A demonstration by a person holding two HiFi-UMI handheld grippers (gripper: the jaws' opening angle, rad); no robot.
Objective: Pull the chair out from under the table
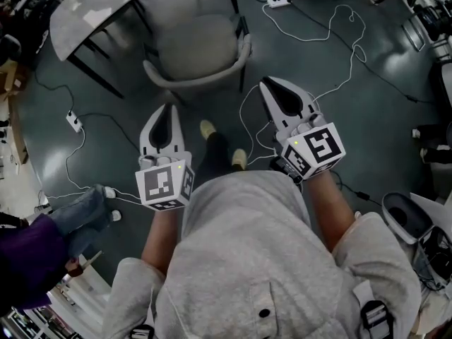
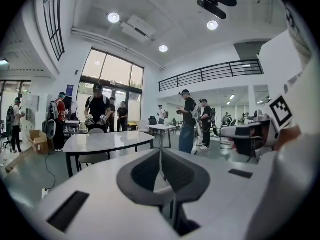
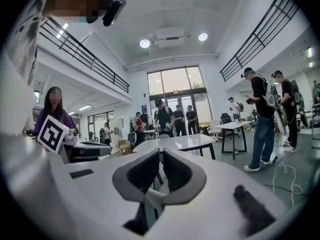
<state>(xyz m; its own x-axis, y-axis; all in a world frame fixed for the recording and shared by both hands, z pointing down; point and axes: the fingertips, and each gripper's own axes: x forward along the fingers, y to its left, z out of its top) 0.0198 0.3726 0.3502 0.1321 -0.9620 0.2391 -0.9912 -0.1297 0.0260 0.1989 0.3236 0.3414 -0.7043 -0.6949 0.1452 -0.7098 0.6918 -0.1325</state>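
Grey floor, chair partly under table edge, left gripper and right gripper pressed together, empty, just short of chair back, box contents unseen.

The chair stands just right of the table.

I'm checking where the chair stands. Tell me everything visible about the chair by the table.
The chair has a light grey seat, a curved grey back wrapping round into arms, and dark legs. It stands upright on the floor, back toward the person, front at the white table; most of the seat lies clear of the tabletop. Neither the left gripper nor the right gripper touches it; both are shut, empty, short of its back.
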